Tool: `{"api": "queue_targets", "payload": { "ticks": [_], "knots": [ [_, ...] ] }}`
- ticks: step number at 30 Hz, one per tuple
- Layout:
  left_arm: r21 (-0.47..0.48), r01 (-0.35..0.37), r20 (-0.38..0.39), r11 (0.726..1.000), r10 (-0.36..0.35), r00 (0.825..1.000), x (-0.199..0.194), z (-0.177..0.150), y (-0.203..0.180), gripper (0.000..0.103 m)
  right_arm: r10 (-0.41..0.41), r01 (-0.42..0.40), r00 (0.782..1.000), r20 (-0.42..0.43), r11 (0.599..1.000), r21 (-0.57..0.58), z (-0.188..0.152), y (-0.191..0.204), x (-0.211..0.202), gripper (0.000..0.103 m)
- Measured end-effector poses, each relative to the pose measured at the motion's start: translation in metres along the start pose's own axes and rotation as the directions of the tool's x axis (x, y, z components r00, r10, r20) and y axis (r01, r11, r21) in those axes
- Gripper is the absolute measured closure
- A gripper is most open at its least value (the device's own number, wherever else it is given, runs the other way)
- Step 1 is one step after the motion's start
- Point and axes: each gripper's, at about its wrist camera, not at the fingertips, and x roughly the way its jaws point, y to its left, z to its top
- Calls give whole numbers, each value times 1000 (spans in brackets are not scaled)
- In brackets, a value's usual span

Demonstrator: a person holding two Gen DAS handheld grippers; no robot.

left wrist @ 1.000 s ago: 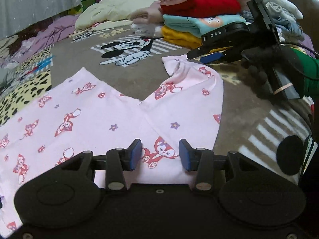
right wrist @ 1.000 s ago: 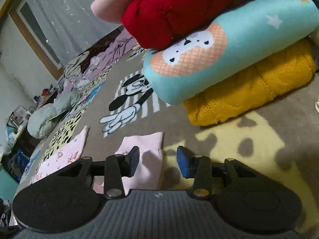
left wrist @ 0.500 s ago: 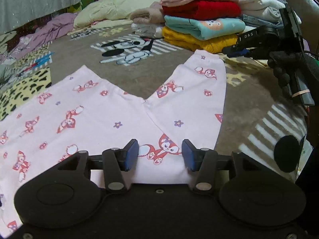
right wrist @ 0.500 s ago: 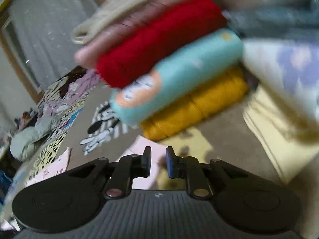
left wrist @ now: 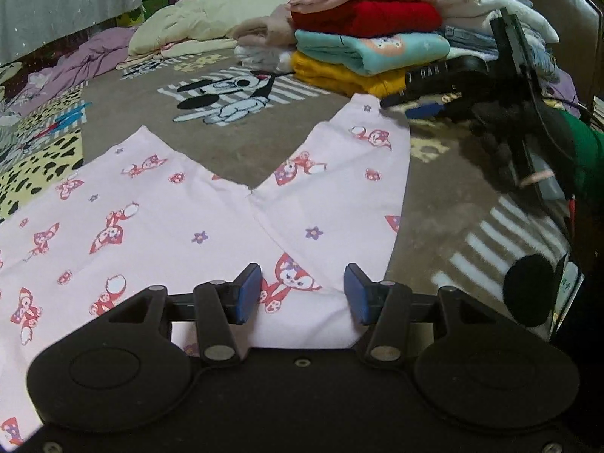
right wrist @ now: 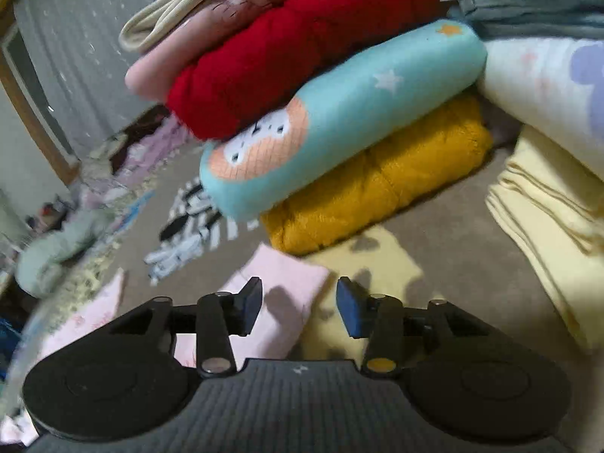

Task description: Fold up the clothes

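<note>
Pink printed trousers laid flat, both grippers open above them

In the left wrist view the pink fox-print trousers (left wrist: 158,226) fill the left and centre of the frame, spread flat on the cartoon blanket (left wrist: 226,94), legs forking toward the top; the left gripper (left wrist: 302,294) hovers with jaws parted, nothing between them. At upper right stands the stack of folded clothes (left wrist: 362,30). In the right wrist view the right gripper (right wrist: 300,309) is likewise released over the leg cuff (right wrist: 287,283) at lower centre. Thin, limp, light cotton (it will likely sag and crease): best pinched at cuff and waistband edges.
</note>
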Motion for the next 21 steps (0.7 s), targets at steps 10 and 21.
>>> {"api": "queue_targets", "payload": {
  "ticks": [10,21],
  "knots": [
    [10,2,-10,1000,-2,1000,4,-1,-1,54,-79,79,997,10,995,-52,-2,4,-11,73],
    [22,16,-6,1000,-16,1000,-2,-1,-5,54,184,-190,982,-48,935,-301,-20,56,-20,61]
  ]
}}
